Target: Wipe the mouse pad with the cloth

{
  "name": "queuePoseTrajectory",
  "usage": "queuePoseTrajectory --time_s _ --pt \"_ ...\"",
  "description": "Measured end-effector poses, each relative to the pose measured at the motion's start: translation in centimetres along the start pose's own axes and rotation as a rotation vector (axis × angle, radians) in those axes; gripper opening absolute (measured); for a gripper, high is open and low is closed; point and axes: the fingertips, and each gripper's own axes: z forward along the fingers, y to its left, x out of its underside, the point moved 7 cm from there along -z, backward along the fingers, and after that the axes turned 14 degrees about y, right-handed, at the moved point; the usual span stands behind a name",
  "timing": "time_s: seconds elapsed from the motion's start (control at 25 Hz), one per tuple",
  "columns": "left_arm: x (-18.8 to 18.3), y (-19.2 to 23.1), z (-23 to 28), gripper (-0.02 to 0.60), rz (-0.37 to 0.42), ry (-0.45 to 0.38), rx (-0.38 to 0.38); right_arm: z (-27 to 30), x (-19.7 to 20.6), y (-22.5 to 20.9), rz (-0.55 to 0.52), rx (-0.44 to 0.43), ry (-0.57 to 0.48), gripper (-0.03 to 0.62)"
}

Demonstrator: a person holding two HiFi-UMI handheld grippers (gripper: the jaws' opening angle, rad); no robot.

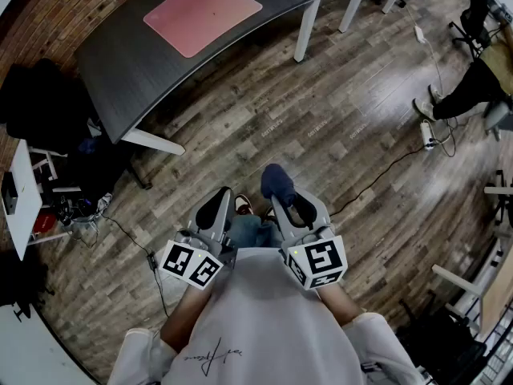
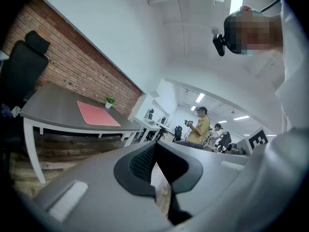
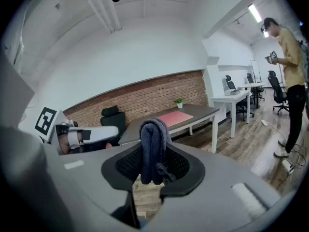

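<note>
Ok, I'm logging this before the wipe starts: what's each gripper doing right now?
Left gripper: closed, holding nothing.
Right gripper: closed on the dark blue cloth.

Grippers two: left gripper [image 1: 216,203], right gripper [image 1: 288,204]; cloth [image 1: 276,181] one; mouse pad [image 1: 202,14] one; dark desk [image 1: 120,70] one; potted plant [image 3: 179,102] one

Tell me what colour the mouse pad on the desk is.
Pink. The flat rectangular mouse pad shows best in the head view.
</note>
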Motion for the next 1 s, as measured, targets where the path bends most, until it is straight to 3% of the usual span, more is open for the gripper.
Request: queuePoseTrajectory --time_s 0.32,0.48,0.72,1.0 --pt "-0.8 -0.5 1.5 0.015 0.015 -0.010 -0.005 0.0 0.0 -1.6 0.016 0.007 -0.007 0.106" --pt "-1.4 0.2 2.5 0.015 0.026 -0.004 -0.025 0.7 -0.9 -2.4 0.034 -0.035 -0.009 0.110" --pt "-3.0 3.1 5.1 0.017 0.016 -0.005 -0.050 3.9 -3.5 -4.1 0.044 -0.081 0.001 0.114" --pt "-7.5 8.3 8.9 0.019 0.013 -0.030 -0.071 10.0 -9.0 -4.8 0.003 -0.136 0.034 0.115"
